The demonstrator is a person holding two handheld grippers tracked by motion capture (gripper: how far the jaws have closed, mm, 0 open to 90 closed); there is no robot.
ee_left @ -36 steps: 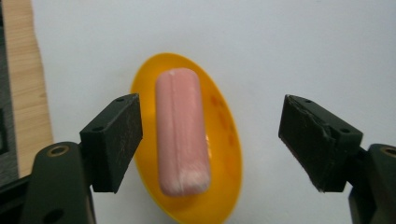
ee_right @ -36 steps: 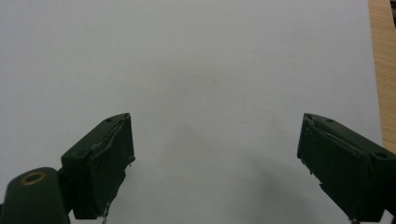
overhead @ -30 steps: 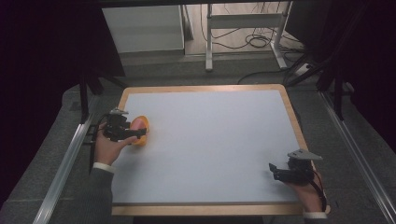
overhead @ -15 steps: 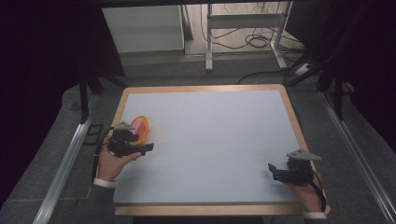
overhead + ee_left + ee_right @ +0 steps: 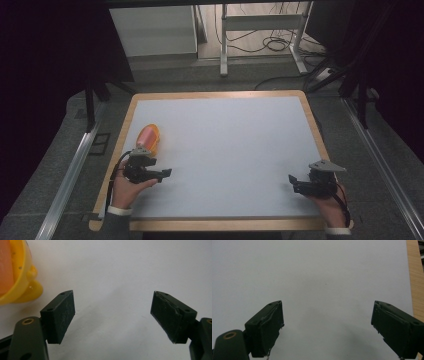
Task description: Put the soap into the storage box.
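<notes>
Left tongs point(image 5: 165, 173) sit lower left of the high view, spread apart and empty, just below the orange-and-yellow cup point(image 5: 148, 137) lying on its side on the tabletop point(image 5: 230, 145), while right tongs point(image 5: 292, 179), lower right, also gape empty, likely parked clear.

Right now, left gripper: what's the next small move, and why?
Probably turn the left gripper back toward the orange-and-yellow object and ease in. Its jaws stand open with nothing between them and point along the white table, while the object lies beside them, apart.
</notes>
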